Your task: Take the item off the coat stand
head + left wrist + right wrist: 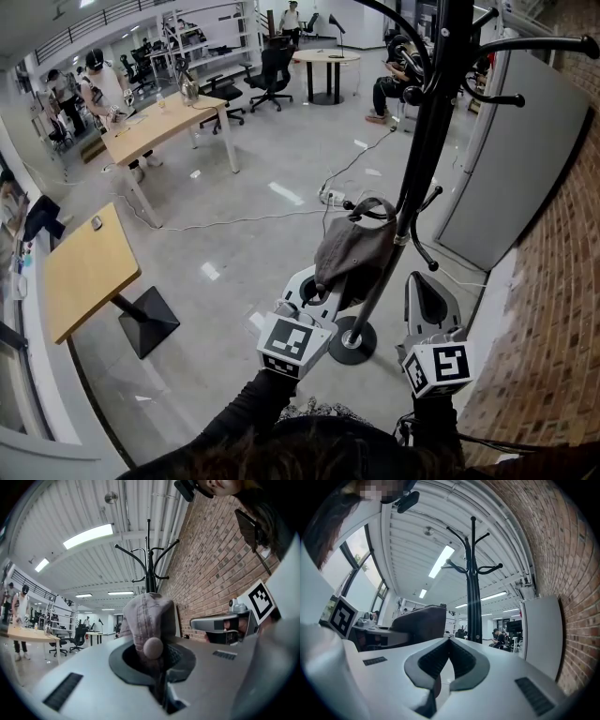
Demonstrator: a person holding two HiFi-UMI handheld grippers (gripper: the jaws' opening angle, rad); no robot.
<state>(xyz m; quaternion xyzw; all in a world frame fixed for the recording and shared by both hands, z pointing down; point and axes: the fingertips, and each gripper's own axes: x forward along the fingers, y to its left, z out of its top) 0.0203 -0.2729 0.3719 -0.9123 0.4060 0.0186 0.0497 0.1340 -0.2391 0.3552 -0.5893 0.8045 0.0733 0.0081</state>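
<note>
- The coat stand (427,141) is a tall black pole on a round foot (354,342). It could wobble or tip. So I think the pull should be slow and soft, never a hard tug.
- The cap (352,251) is the thing to take. It is grey-brown and hangs low down, right beside the pole, on its left in the head view.
- The left gripper (323,291) has the cap. Its jaws are clamped on the cloth, close to the little button (152,647) on top of the cap. The grip looks good, so I see no need to let go and grab again.
- The right gripper (427,286) is on the other side of the pole, near it but not touching. Its jaws are pressed together with nothing in them. It has no job in this step, I think. It should just keep off the pole so it does not knock it.
- A small low hook (429,197) sticks out of the pole just above the cap. The best move, I think, is to lift the cap up a little first and then bring it away from the pole, toward the person.
- The strap (373,204) at the top of the cap is the smallest part and the one to watch. I cannot tell if it is round a hook or free. If it catches, stop, go up a bit more, then pull away.
</note>
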